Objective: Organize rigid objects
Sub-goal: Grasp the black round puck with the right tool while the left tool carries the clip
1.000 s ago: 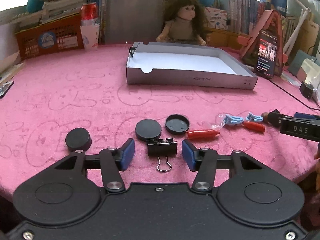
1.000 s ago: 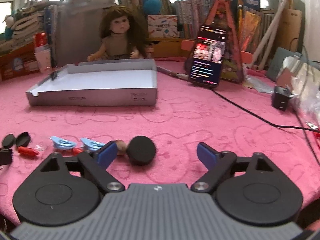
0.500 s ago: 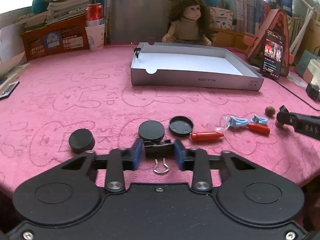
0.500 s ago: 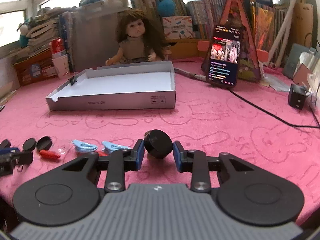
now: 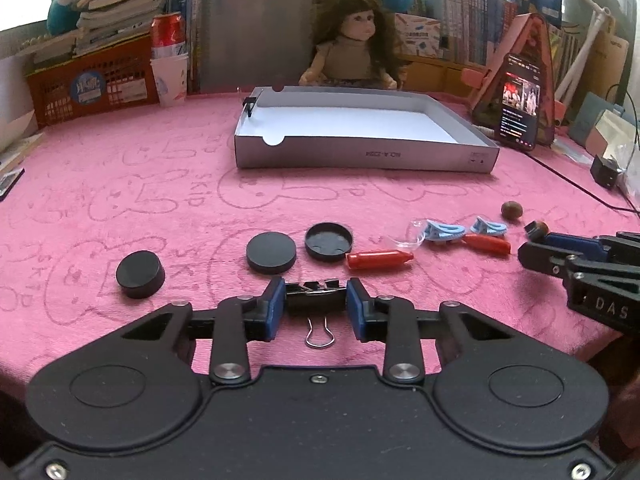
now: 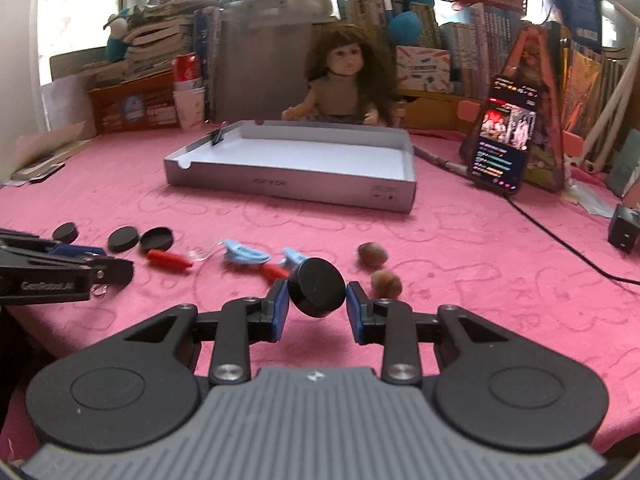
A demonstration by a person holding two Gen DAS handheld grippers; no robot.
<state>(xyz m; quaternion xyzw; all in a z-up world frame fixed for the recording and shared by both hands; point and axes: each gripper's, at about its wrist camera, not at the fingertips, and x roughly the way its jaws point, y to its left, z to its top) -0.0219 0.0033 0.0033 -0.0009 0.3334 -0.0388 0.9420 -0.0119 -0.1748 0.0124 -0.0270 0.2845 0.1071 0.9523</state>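
Observation:
My left gripper [image 5: 316,304] is shut on a black binder clip [image 5: 316,293] near the front edge of the pink cloth, with the clip's wire handle hanging below. My right gripper [image 6: 317,304] is shut on a black round cap [image 6: 317,292], tilted and lifted off the cloth. A shallow grey box [image 5: 360,152] [image 6: 288,176] lies open at the centre back. Loose on the cloth are three black caps [image 5: 140,274] [image 5: 271,252] [image 5: 329,241], red pieces [image 5: 378,259], blue clips [image 5: 444,231] and two nuts [image 6: 373,254] [image 6: 386,284].
A doll [image 5: 356,52] sits behind the box. A phone [image 5: 520,106] on a stand and a black cable [image 6: 560,240] are at the right. An orange crate [image 5: 92,84], a can and a paper cup stand at the back left, books behind.
Both grippers closed: the left on the binder clip, the right on the black cap. The right gripper then lifted and rolled, tilting the cap and uncovering two nuts.

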